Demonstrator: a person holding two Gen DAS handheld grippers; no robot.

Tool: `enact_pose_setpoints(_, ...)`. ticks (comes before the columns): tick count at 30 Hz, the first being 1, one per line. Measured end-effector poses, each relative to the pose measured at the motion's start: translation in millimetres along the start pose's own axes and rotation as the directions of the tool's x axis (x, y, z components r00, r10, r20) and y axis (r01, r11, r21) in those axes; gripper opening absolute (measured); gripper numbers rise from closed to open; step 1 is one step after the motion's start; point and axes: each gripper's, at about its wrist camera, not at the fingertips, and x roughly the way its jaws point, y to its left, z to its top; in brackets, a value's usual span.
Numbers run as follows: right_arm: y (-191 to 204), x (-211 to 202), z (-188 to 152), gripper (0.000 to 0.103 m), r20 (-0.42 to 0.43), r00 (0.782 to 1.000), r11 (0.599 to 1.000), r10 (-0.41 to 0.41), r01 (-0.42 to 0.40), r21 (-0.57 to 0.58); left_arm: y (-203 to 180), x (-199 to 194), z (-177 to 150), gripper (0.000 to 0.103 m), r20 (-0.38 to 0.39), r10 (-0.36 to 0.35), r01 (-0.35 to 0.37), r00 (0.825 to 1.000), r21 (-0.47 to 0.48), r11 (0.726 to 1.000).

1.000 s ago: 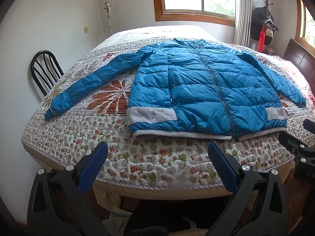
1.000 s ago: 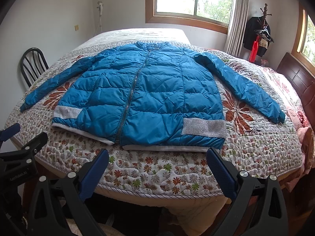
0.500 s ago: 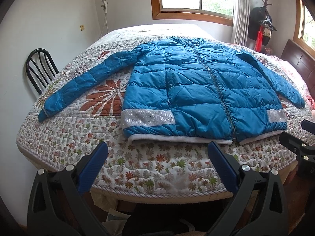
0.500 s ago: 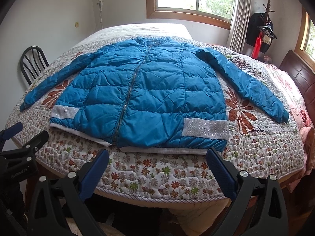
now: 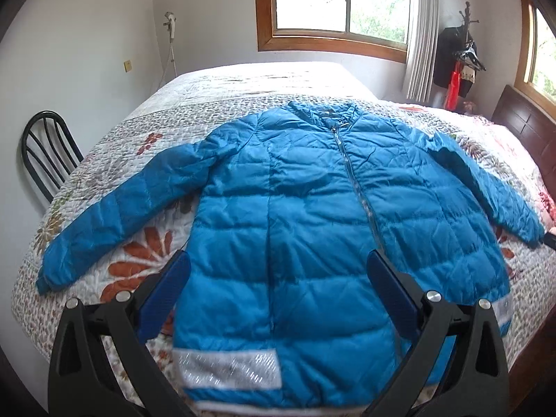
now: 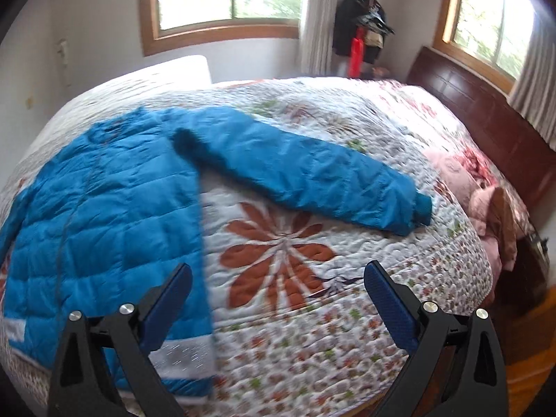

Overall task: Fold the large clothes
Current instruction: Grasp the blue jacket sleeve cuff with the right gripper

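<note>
The left gripper (image 5: 276, 292) hangs over the lower front of the blue puffer jacket (image 5: 312, 243) with its blue-padded fingers (image 5: 163, 295) spread wide apart and nothing between them; the zip (image 5: 358, 187) runs up the jacket just inside the right-hand finger, and a silver sparkly band (image 5: 227, 370) crosses the hem below; the jacket lies flat and face up on the bed (image 5: 243, 80), which is covered by a floral quilt (image 5: 114, 170), with one sleeve (image 5: 114, 215) stretched out toward the bed's left edge and the other (image 5: 493, 198) reaching toward the right; a black chair (image 5: 45, 153) stands beside the bed at the left, and a wood-framed window (image 5: 340, 3) sits in the far wall

The right gripper (image 6: 278, 292) is likewise spread open and empty, held above a large orange flower printed on the quilt (image 6: 281, 253); its left finger (image 6: 166, 299) overlaps the jacket's side edge (image 6: 114, 208) in this view, though contact cannot be judged; the outstretched sleeve (image 6: 305, 177) lies beyond the gripper, its cuff pointing toward a pink bundle of cloth (image 6: 465, 187) near the dark wooden headboard (image 6: 486, 121); a coat stand (image 6: 365, 24) with dark clothing stands in the corner between two windows
</note>
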Motion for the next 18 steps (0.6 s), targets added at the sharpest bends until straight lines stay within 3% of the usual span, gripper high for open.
enact_pose_setpoints(2,-45.9,33.3,18.2,0.099,-0.085,0.996,0.991,-0.016,0.026,0.128,-14.9,23.9,28.5,0.100,-0.027,-0.009,0.009,1.000,-0.003,1.000)
enact_pose_setpoints(5,-103.9,77.6,27.7,0.096,-0.196,0.980,0.953,0.042,0.019,0.301,-46.0,63.8,60.9,0.100,-0.077,-0.026,0.028,0.997,0.022,0.999)
enact_pose_setpoints(9,-148.2,121.7,27.3,0.093,-0.289,0.957,0.914,0.031,0.090,0.395,-87.8,119.2,88.8,0.100,-0.150,-0.038,0.045,0.988,0.041,0.998)
enact_pose_setpoints(14,-187.1,157.5,26.2,0.091,-0.320,0.943,0.846,0.088,0.099,0.525,-125.9,173.9,108.2,0.099,-0.195,-0.056,0.067,0.979,0.049,0.997)
enact_pose_setpoints(18,-201.8,175.0,31.7,0.091,-0.323,0.942,0.829,0.086,0.113,0.548,-149.5,203.3,118.9,0.099,-0.222,-0.073,0.087,0.972,0.054,0.995)
